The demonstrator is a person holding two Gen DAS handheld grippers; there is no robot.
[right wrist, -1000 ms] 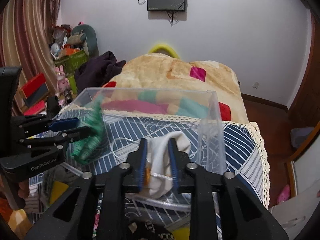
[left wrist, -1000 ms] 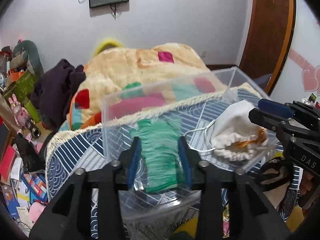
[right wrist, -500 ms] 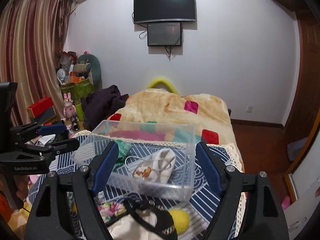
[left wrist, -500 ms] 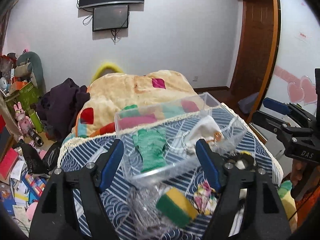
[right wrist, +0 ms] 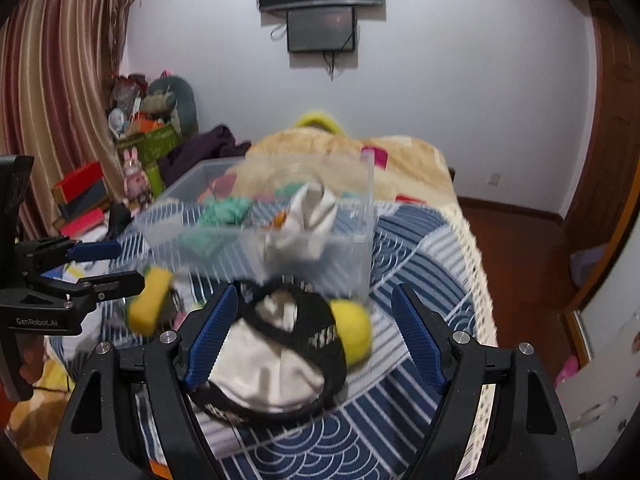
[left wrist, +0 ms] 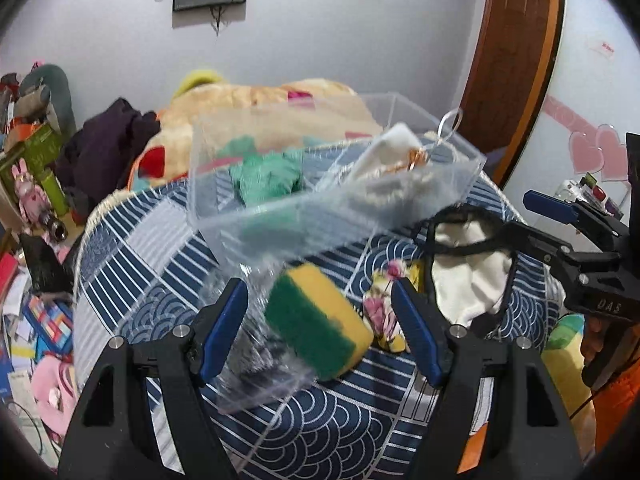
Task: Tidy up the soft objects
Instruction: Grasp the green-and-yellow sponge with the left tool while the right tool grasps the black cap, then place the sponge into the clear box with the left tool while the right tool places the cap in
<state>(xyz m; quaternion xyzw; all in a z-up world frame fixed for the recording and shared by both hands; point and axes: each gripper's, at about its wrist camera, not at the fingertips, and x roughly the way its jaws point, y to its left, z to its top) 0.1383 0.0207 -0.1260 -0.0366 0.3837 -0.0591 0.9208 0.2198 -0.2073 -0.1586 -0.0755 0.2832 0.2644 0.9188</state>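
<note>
Green-and-yellow sponge [left wrist: 320, 320] is framed by the wide-open, empty left gripper [left wrist: 320, 320]; a black-trimmed white cloth [right wrist: 276, 364] by the equally open right gripper [right wrist: 312, 340]. Beyond, the clear plastic bin [left wrist: 320, 204] already holds items. Closing on each seems next.

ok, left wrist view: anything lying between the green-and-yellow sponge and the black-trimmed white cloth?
Yes. In the left wrist view a small floral cloth lies on the blue patterned cover, between the sponge and the black-trimmed white cloth.
</note>
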